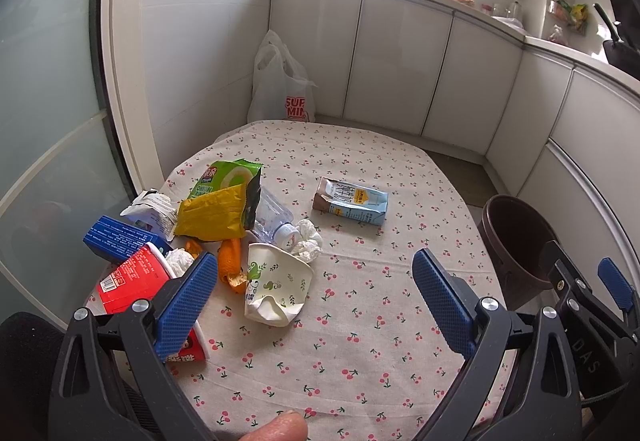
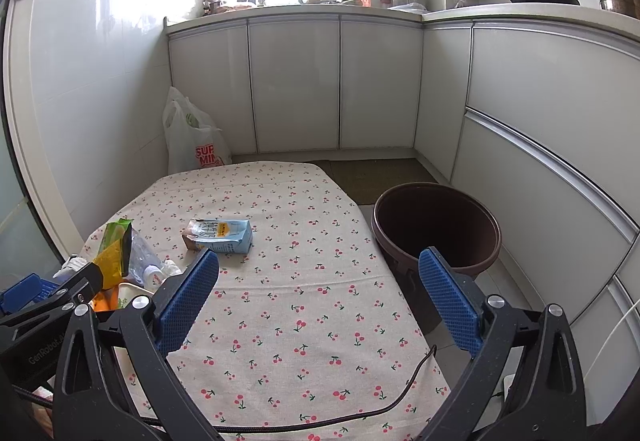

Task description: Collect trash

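Your left tongs point(image 1: 312, 301) gape wide above the crushed paper cup point(image 1: 276, 283). Your right tongs point(image 2: 318, 297) gape wide too, between milk carton point(image 2: 220, 235) and brown bin point(image 2: 436, 225).

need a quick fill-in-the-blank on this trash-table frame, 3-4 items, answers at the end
1. Both hand-held grippers, the left and the right, have their jaws ____.
2. The brown bin stands on the floor, and inside it looks ____.
3. The crushed paper cup lies on its ____.
4. The milk carton lies apart from the pile, on the tablecloth printed with ____.

Missing words: open; empty; side; cherries
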`<act>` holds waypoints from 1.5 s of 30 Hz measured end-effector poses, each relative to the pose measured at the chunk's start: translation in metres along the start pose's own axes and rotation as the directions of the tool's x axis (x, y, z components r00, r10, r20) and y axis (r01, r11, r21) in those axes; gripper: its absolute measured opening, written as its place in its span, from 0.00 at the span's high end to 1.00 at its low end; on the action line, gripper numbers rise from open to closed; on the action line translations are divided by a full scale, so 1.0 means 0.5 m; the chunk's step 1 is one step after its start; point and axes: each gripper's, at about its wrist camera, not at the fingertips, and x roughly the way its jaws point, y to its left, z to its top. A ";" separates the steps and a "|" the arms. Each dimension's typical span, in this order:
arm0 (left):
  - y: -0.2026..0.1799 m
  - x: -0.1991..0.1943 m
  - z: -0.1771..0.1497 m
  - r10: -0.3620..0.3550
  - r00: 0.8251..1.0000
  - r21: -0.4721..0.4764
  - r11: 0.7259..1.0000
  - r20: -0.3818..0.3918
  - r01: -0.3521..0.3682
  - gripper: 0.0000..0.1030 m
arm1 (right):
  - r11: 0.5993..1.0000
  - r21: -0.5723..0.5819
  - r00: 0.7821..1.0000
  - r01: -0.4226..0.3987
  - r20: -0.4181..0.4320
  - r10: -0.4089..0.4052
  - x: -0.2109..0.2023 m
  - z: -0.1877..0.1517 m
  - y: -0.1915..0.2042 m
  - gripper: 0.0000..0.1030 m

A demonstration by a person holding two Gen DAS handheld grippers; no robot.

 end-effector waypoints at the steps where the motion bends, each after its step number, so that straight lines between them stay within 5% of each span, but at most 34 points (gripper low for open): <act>1: 0.000 0.000 0.000 0.000 1.000 -0.001 1.000 0.000 0.000 0.08 | 1.000 0.000 1.000 0.000 -0.001 0.000 0.000 -0.001 0.000 0.07; 7: 0.009 0.012 0.003 -0.003 1.000 -0.022 1.000 -0.024 0.002 0.07 | 1.000 -0.004 1.000 0.000 -0.030 0.000 0.012 -0.003 0.000 0.07; 14: 0.050 0.076 0.016 -0.040 0.982 -0.112 0.994 -0.182 0.019 0.07 | 0.997 -0.019 0.986 -0.076 -0.147 0.073 0.051 0.016 0.019 0.07; 21: 0.109 0.149 0.148 -0.084 0.956 -0.102 0.993 -0.281 0.057 0.07 | 0.976 -0.008 0.928 -0.216 -0.313 0.203 0.121 0.095 0.036 0.07; 26: 0.158 0.147 0.290 -0.219 0.966 -0.108 0.973 -0.140 0.205 0.06 | 0.956 0.052 0.896 -0.288 -0.338 0.288 0.168 0.160 0.025 0.07; 27: 0.167 0.167 0.302 -0.266 0.955 -0.117 0.961 -0.135 0.251 0.06 | 0.952 0.077 0.891 -0.295 -0.338 0.304 0.181 0.162 0.022 0.07; 29: 0.178 0.262 0.292 -0.345 0.873 -0.129 0.939 -0.346 0.319 0.07 | 0.934 0.153 0.868 -0.323 -0.346 0.357 0.219 0.147 0.010 0.07; 30: 0.194 0.307 0.273 -0.299 0.852 -0.154 0.954 -0.430 0.257 0.07 | 0.926 0.182 0.852 -0.331 -0.364 0.376 0.238 0.134 0.007 0.07; 34: 0.240 0.378 0.215 -0.055 0.880 -0.059 0.998 -0.473 0.031 0.07 | 0.901 0.298 0.744 -0.315 -0.512 0.429 0.311 0.095 0.004 0.07; 38: 0.264 0.432 0.152 0.013 0.841 -0.035 0.999 -0.540 -0.038 0.07 | 0.915 0.267 0.759 -0.302 -0.514 0.400 0.327 0.108 0.012 0.07; 42: 0.255 0.471 0.142 -0.012 0.836 -0.076 0.996 -0.549 -0.035 0.07 | 0.905 0.300 0.735 -0.301 -0.532 0.420 0.356 0.108 0.022 0.07; 45: 0.254 0.500 0.146 -0.015 0.794 -0.078 0.996 -0.608 -0.041 0.07 | 0.906 0.302 0.725 -0.296 -0.546 0.419 0.372 0.102 0.037 0.07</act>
